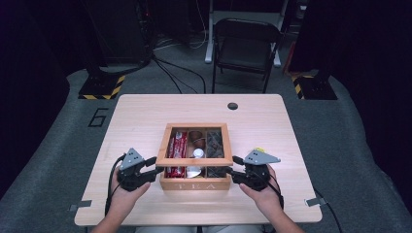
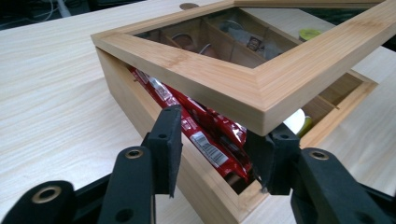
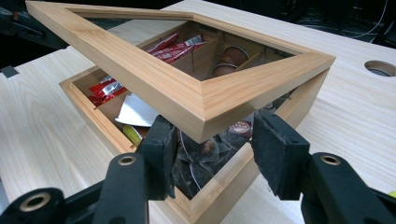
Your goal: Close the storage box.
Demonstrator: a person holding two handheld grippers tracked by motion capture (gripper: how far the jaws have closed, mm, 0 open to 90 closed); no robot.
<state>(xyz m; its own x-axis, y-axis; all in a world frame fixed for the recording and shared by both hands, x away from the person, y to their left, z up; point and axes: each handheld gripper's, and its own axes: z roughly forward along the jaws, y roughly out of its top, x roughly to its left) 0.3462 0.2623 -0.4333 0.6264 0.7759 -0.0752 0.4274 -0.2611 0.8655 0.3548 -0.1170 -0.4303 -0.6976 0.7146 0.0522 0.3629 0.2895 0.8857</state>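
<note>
Wooden tea box [image 1: 195,183] is sitting at centre-low of the high view, on the desk [image 1: 141,116], front face lettered. Its glass-paned lid [image 1: 194,160] is hanging part-raised, near edge lifted, far edge seemingly hinged to the box.

Left hand-held gripper [image 1: 156,171] is coming in at the lid's lower-left corner, right hand-held gripper [image 1: 232,170] at the lower-right. Both sets of jaws are standing spread, straddling a corner of the lid; the pads are not pinching the wood on both sides. Judgement: the corners are being propped from below, one each side, so the lid stays level while moving.

Left gripper view [image 2: 219,154]: lid corner is resting just above the right-hand pad [image 2: 268,161], red sachets [image 2: 205,135] lying in the compartment below. Right gripper view [image 3: 212,149]: lid corner is hanging between the pads, dark tea bags [image 3: 201,163] beneath, a white packet [image 3: 135,112] beyond. The high view is giving the three compartments and both hands at once, but not the gap under the lid.
</note>
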